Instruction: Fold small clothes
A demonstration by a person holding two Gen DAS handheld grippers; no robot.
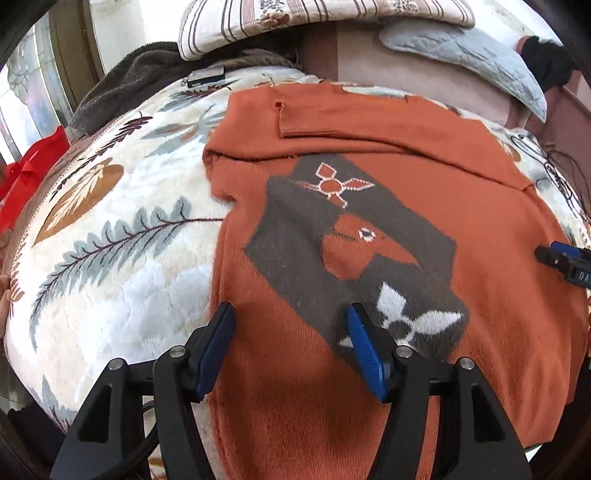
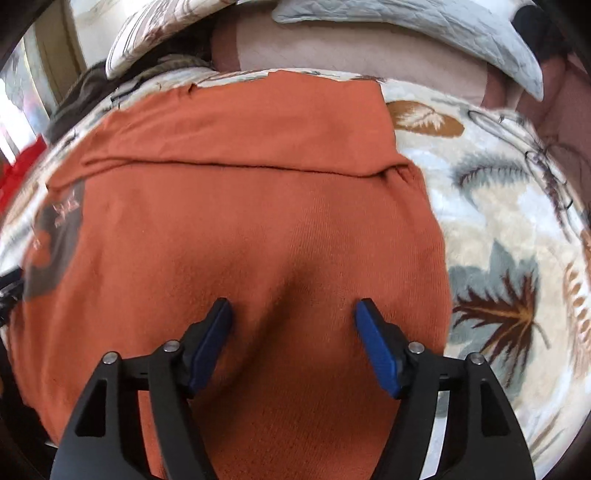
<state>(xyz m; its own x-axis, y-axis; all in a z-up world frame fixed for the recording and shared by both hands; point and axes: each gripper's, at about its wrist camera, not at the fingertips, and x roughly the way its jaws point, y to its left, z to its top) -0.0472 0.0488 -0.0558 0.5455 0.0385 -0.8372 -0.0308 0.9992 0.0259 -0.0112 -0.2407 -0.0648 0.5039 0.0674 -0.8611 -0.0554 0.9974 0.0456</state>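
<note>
An orange knitted sweater (image 1: 461, 206) with a grey patterned patch (image 1: 295, 251) lies flat on a leaf-print blanket (image 1: 110, 258). Its sleeves are folded across the top (image 1: 321, 122). My left gripper (image 1: 290, 314) is open over the sweater's left part, its left finger at the sweater's left edge. My right gripper (image 2: 293, 308) is open low over the plain orange right part of the sweater (image 2: 258, 221); a soft ridge of cloth rises between its jaws. The right gripper's tip also shows at the right edge of the left wrist view (image 1: 561, 258).
Striped pillows (image 1: 314, 26) and a grey quilted pad (image 1: 472, 55) lie at the head of the bed. A dark brown blanket (image 1: 129, 81) and a small silver device (image 1: 205, 77) lie at the far left. Red cloth (image 1: 29, 177) sits at the left edge.
</note>
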